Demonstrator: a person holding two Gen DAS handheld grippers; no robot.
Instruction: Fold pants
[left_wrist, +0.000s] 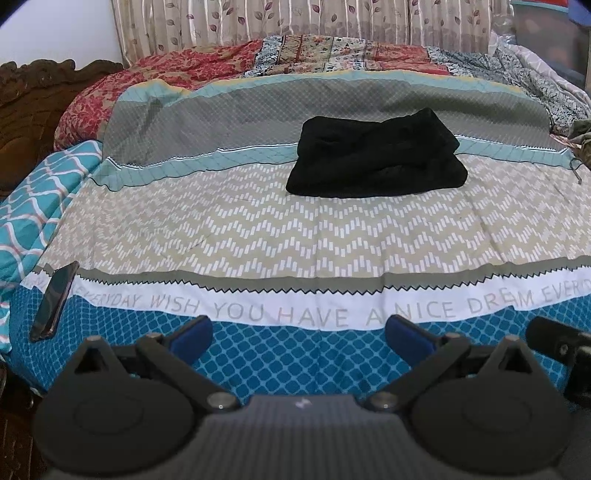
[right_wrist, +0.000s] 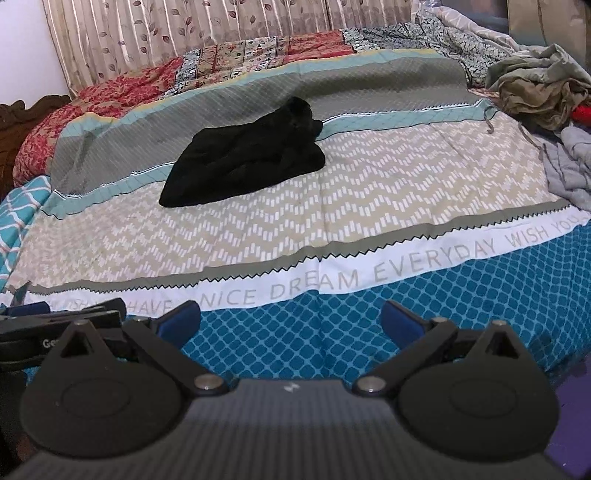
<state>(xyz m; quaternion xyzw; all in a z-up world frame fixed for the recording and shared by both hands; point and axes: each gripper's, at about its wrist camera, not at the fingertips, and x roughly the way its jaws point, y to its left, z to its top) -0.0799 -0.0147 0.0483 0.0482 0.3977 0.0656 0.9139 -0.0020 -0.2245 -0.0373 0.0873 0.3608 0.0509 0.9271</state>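
Black pants (left_wrist: 373, 157) lie folded into a compact stack in the middle of the bed, also visible in the right wrist view as a dark bundle (right_wrist: 247, 155). My left gripper (left_wrist: 299, 334) hovers over the near blue edge of the bedspread, well short of the pants, open with nothing between its blue pads. My right gripper (right_wrist: 290, 319) is likewise open and empty over the same near edge, to the right of the left one. The left gripper's fingers (right_wrist: 70, 314) show at the left edge of the right wrist view.
A patterned bedspread (left_wrist: 258, 236) covers the bed. A dark phone (left_wrist: 55, 299) lies at its near left edge. A pile of loose clothes (right_wrist: 543, 88) sits at the far right. Quilts (left_wrist: 207, 70) and a curtain run along the back; a wooden headboard (left_wrist: 33, 92) stands left.
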